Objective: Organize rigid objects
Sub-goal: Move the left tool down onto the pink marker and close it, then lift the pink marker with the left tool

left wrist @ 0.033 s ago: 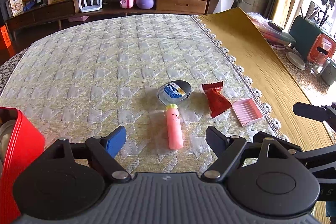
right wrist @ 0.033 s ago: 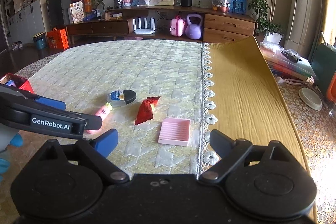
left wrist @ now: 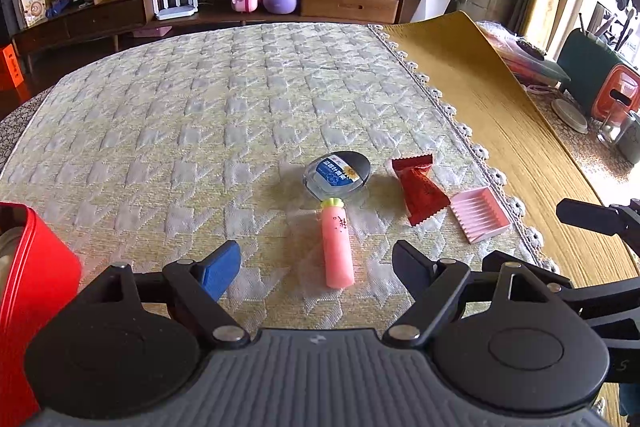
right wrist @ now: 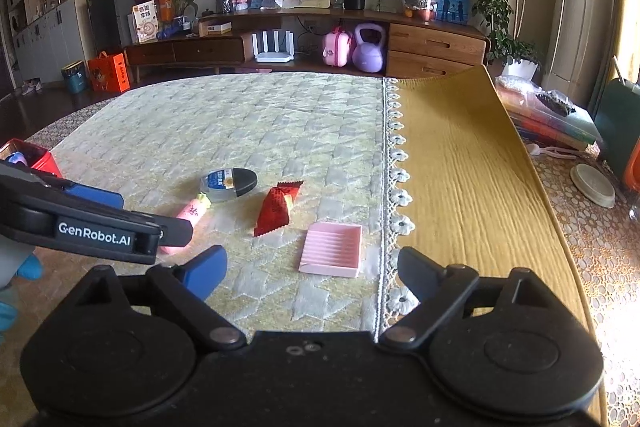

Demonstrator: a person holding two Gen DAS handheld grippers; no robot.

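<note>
Cloth [left wrist: 200, 131] with a bumpy, woven check covers the table, and a lace edge of little flowers runs down its right side, next to a smooth yellow mat [left wrist: 492, 115]. Four small things lie near each other on the cloth. The pink tube [left wrist: 337, 247] is round and smooth, with a green and yellow top, and it lies flat between the spread fingers of the left gripper [left wrist: 316, 267]. Just past its top sits a flat oval case [left wrist: 338, 174], clear with a dark lid and a blue label. Right of the case lies a shiny red wrapper [left wrist: 420, 189] with zigzag ends. Beside that is a square pink tray [right wrist: 332, 247] with ridges, in front of the right gripper [right wrist: 312, 271]. Both claws are spread wide with nothing in them. A red box [left wrist: 24, 267] with hard, smooth sides stands at the far left.
</note>
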